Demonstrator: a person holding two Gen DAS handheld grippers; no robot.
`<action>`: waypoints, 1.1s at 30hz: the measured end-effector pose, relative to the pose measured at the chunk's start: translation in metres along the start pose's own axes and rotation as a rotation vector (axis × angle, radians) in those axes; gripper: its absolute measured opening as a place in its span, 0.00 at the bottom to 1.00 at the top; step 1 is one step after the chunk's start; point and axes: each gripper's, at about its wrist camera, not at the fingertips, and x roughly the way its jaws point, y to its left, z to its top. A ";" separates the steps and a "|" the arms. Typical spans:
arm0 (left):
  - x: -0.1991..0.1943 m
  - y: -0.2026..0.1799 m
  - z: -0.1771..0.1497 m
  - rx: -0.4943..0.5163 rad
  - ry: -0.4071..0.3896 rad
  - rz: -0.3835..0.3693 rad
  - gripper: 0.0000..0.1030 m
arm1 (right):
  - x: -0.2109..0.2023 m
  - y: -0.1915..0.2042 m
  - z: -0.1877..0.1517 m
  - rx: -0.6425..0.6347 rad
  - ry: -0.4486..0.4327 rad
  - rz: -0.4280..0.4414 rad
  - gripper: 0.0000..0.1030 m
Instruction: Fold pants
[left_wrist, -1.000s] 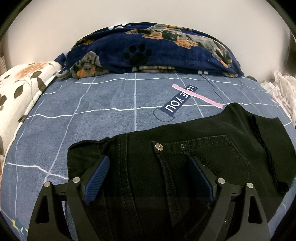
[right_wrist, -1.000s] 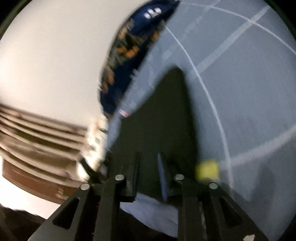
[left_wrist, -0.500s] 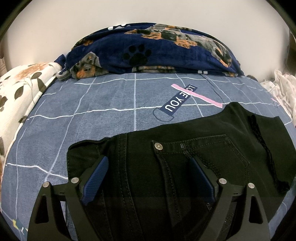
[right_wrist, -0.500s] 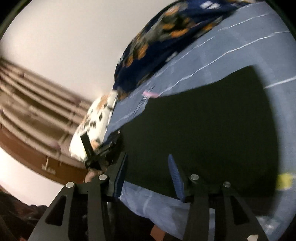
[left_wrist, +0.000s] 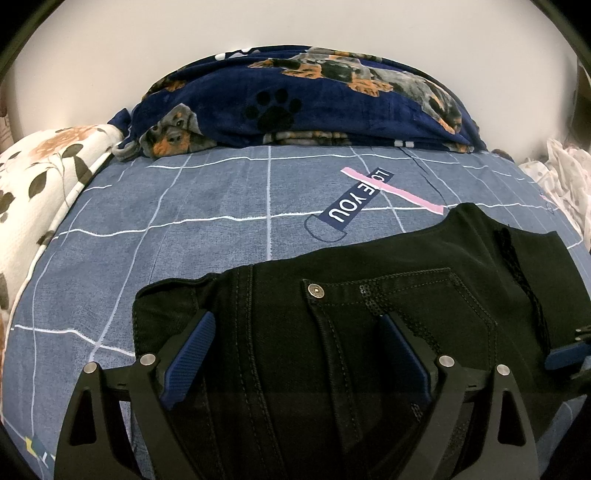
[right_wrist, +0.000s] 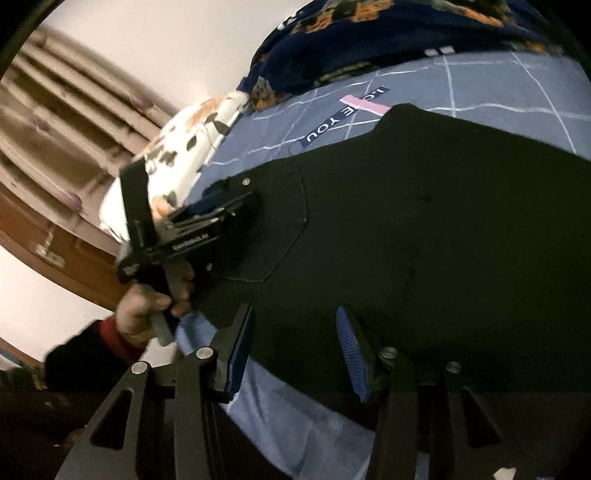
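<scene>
A: Pants?
B: Black pants (left_wrist: 369, 288) lie flat on the blue grid sheet (left_wrist: 184, 229), near the bed's front edge, back pocket and rivet up.
A: Left gripper (left_wrist: 295, 354)?
B: Over the waist end, jaws wide apart, nothing held.
A: Right gripper (right_wrist: 295, 350)?
B: Above the pants' near edge, jaws partly apart, empty.
A: Background?
B: Dog-print blanket (left_wrist: 295, 99) at the head, floral pillow (left_wrist: 44, 177) beside it.
</scene>
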 end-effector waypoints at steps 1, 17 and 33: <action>0.000 0.001 0.000 0.000 0.000 -0.001 0.88 | 0.002 -0.001 0.000 -0.005 0.006 -0.009 0.43; 0.000 0.001 -0.001 0.007 -0.003 0.001 0.90 | 0.019 0.011 0.009 -0.016 0.020 -0.032 0.48; 0.000 -0.001 -0.001 0.008 -0.003 0.000 0.91 | 0.068 0.040 0.037 -0.098 0.016 -0.099 0.50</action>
